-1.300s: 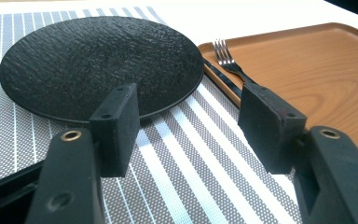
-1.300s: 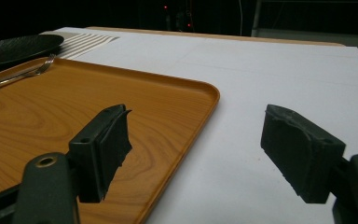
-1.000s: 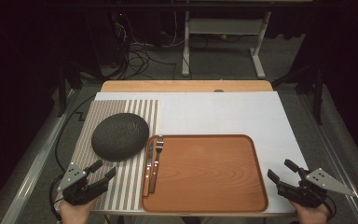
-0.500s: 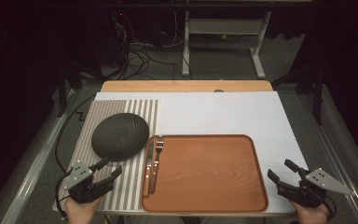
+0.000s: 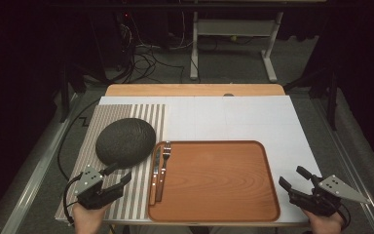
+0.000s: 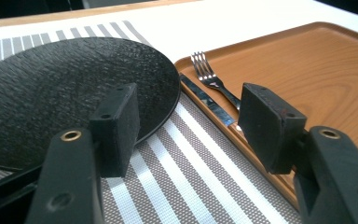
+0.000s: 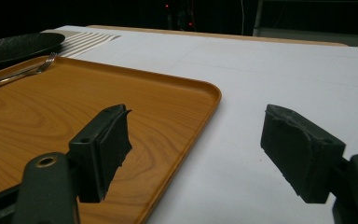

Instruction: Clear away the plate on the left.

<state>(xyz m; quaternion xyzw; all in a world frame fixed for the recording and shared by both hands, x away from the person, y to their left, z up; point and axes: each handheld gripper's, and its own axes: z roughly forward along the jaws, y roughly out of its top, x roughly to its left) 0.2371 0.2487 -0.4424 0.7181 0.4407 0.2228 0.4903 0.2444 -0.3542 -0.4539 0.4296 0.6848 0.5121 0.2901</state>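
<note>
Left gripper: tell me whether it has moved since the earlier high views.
Yes. The left gripper has shifted forward and slightly right over the striped placemat, closing in on the near edge of the black plate, jaws open, nothing held.

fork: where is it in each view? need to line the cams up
High view: fork lies at the left edge of the wooden tray, beside a knife, tines pointing away from the person.
Left gripper view: fork top centre, tines up, between the jaws.
Right gripper view: fork far left, near the top, at the tray's far corner.
Shared landmark: black plate on the striped placemat, next to the fork.
</note>
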